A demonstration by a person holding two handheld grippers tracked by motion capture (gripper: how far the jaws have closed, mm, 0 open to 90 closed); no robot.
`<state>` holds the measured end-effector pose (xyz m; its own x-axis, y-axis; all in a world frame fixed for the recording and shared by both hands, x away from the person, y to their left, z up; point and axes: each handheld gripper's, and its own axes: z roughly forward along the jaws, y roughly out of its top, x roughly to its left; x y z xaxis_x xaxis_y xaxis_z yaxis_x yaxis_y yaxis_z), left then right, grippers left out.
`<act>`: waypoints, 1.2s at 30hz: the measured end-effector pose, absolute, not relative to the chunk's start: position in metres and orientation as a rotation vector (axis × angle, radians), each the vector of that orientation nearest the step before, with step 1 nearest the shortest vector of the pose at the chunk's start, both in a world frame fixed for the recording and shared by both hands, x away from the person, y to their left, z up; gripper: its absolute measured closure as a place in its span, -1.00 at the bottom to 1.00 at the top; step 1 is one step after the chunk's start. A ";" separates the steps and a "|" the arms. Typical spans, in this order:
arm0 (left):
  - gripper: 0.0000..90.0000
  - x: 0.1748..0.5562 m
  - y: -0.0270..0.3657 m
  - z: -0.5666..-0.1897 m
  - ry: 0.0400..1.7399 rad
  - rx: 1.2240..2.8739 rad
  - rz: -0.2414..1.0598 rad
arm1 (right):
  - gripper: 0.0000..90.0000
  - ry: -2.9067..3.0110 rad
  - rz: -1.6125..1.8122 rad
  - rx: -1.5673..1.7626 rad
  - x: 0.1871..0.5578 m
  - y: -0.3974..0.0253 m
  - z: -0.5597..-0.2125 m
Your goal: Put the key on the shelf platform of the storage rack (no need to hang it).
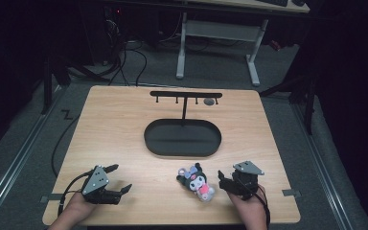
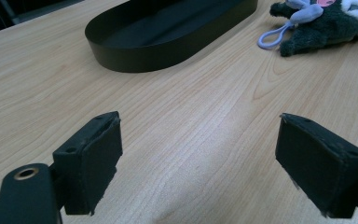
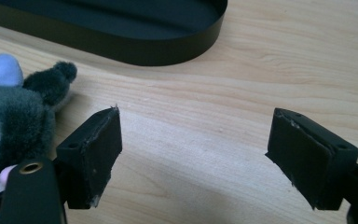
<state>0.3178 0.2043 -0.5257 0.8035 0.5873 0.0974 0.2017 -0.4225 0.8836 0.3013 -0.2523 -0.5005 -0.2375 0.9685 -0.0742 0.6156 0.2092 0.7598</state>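
Observation:
A small plush toy, dark grey with lilac and pink parts, lies on the wooden table near its front edge. In the left gripper view the plush toy is at the top right, with a lilac loop sticking out. In the right gripper view the plush toy lies just left of the jaws. My left gripper rests open at the front left, with nothing between its jaws. Open as well, my right gripper sits just right of the toy without touching it.
A black oval tray sits mid-table. A thin post rises from it to a black bar with small hooks. A dark round item hangs near the bar's right end. Bare wood lies between the grippers and the tray.

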 end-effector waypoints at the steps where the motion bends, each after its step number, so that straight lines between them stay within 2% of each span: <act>1: -0.66 0.318 0.204 -0.526 0.587 2.000 0.490 | -0.61 1.934 0.827 1.464 0.301 -0.252 -0.500; 7: -0.66 0.315 0.205 -0.526 0.574 1.994 0.507 | -0.64 2.011 0.690 1.473 0.307 -0.239 -0.502; 18: -0.66 0.315 0.205 -0.526 0.592 1.984 0.513 | -0.66 2.121 0.667 1.460 0.314 -0.232 -0.495; 36: -0.66 0.317 0.202 -0.526 0.581 2.015 0.505 | -0.75 2.284 0.534 1.480 0.325 -0.245 -0.500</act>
<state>0.3167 0.2020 -0.5263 0.8020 0.5861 0.1153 0.1962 -0.4408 0.8759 0.3250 -0.2452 -0.4996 -0.3826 0.9188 -0.0974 0.7805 0.3778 0.4981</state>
